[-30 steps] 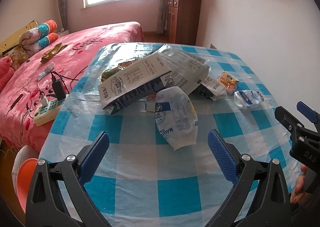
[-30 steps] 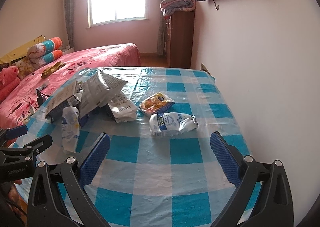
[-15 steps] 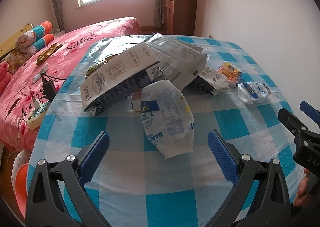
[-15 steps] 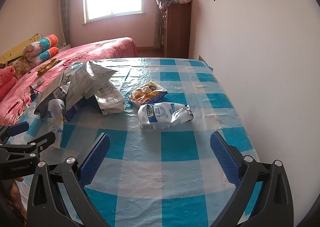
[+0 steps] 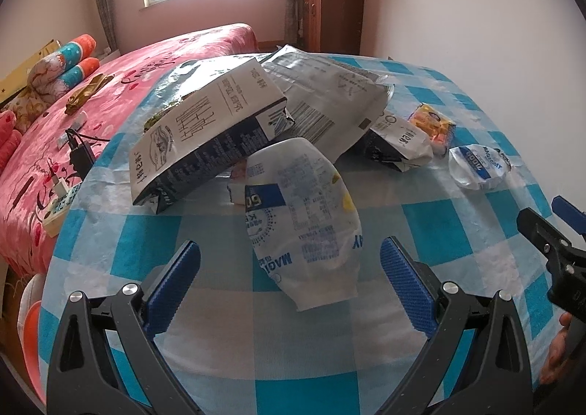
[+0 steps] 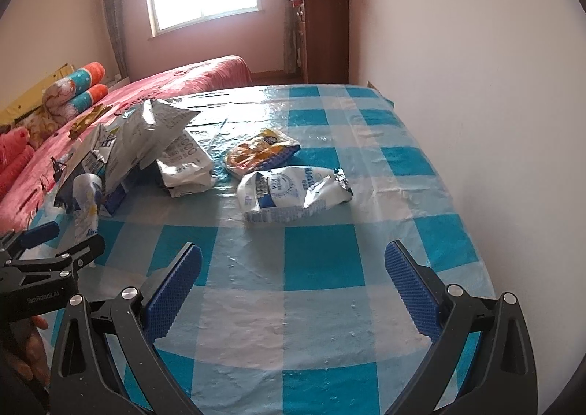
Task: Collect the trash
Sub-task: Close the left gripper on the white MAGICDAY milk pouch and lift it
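Your left gripper (image 5: 289, 277) has its fingers spread wide with nothing between them, lined up on the white-and-blue pouch (image 5: 306, 217) lying flat at the near edge of the heap. Makes sense: it's the closest bit of trash and nothing sits on its near end, though its far end tucks under the big black-and-white bag (image 5: 205, 129), so I'd guess it drags a little when you lift.

Your right gripper (image 6: 293, 290) is just as wide open and empty, hovering over bare checkered worktop (image 6: 318, 261), pointed toward the crumpled white-and-blue wrapper (image 6: 293, 191), which lies apart from the pile with the yellow snack packet (image 6: 262, 153) just behind it.

The left view shows how the pile leans and overlaps, plus the power strip (image 5: 60, 202) on the bed (image 5: 154, 59). The right view shows the wrapper's torn foil end and the empty worktop by the wall. No bin shows in either view.
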